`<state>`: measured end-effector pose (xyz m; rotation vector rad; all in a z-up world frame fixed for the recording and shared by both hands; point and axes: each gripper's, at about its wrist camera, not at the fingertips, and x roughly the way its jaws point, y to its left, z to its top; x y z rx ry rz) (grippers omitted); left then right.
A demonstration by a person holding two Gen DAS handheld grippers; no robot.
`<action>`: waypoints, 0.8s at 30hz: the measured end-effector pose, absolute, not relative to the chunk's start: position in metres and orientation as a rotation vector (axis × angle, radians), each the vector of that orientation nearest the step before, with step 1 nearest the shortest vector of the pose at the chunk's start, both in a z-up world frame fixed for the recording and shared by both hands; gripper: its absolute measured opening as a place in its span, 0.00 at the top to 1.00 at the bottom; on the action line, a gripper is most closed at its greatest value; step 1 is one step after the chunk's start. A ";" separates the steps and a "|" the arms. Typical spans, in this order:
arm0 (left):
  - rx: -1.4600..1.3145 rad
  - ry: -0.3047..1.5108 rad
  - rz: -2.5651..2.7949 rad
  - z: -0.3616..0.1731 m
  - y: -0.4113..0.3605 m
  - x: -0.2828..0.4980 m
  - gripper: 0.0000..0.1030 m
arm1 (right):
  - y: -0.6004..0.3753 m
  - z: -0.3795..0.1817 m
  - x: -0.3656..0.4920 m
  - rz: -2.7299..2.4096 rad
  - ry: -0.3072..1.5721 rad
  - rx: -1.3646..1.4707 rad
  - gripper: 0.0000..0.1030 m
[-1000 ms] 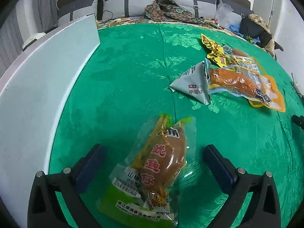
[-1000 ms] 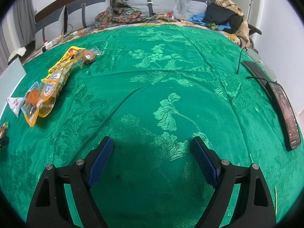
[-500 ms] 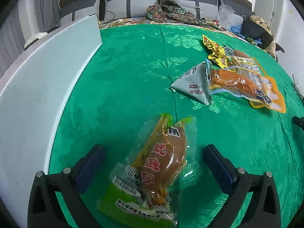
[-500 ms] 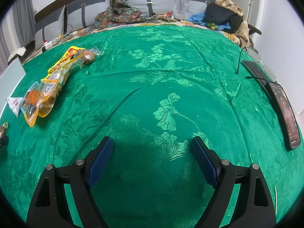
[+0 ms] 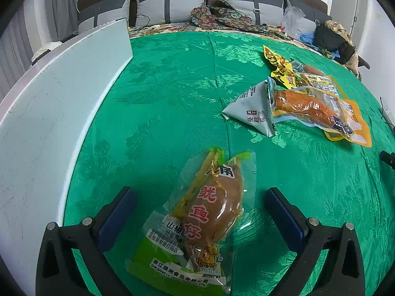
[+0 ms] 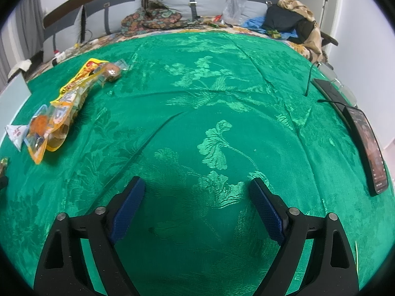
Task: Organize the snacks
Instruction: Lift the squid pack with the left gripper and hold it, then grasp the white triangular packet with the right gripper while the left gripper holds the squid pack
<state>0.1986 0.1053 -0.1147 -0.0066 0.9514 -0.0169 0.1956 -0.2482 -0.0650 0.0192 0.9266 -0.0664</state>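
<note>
Nothing has shifted over the last second: the left tool still hangs spread around the squid snack packet lying on the green cloth, ungrasped, while the right tool stays spread and empty.

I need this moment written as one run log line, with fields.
left gripper: open, jaws either side of squid snack pack | right gripper: open, over bare green cloth | other snacks: unsorted pile
</note>
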 end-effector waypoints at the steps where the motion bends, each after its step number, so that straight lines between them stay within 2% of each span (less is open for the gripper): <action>1: -0.006 0.951 -0.017 -0.115 0.105 0.198 0.00 | -0.250 -0.065 0.196 -0.065 0.927 0.026 0.12; 6: -0.007 0.951 -0.016 -0.115 0.106 0.198 0.00 | -0.245 -0.053 0.199 -0.073 0.972 0.044 0.12; 10: -0.006 0.951 -0.017 -0.115 0.106 0.199 0.00 | -0.190 -0.016 0.193 0.265 0.830 0.180 0.12; 15: -0.006 0.951 -0.017 -0.115 0.107 0.199 0.00 | -0.057 0.002 0.225 0.653 0.848 -0.005 0.16; 21: -0.006 0.951 -0.018 -0.116 0.106 0.199 0.00 | 0.020 -0.031 0.264 0.715 0.941 -0.195 0.17; 22: -0.006 0.951 -0.019 -0.115 0.106 0.199 0.00 | 0.025 -0.036 0.269 0.718 0.956 -0.197 0.18; 24: -0.005 0.954 -0.027 -0.115 0.108 0.199 0.00 | 0.033 -0.041 0.274 0.723 0.982 -0.220 0.39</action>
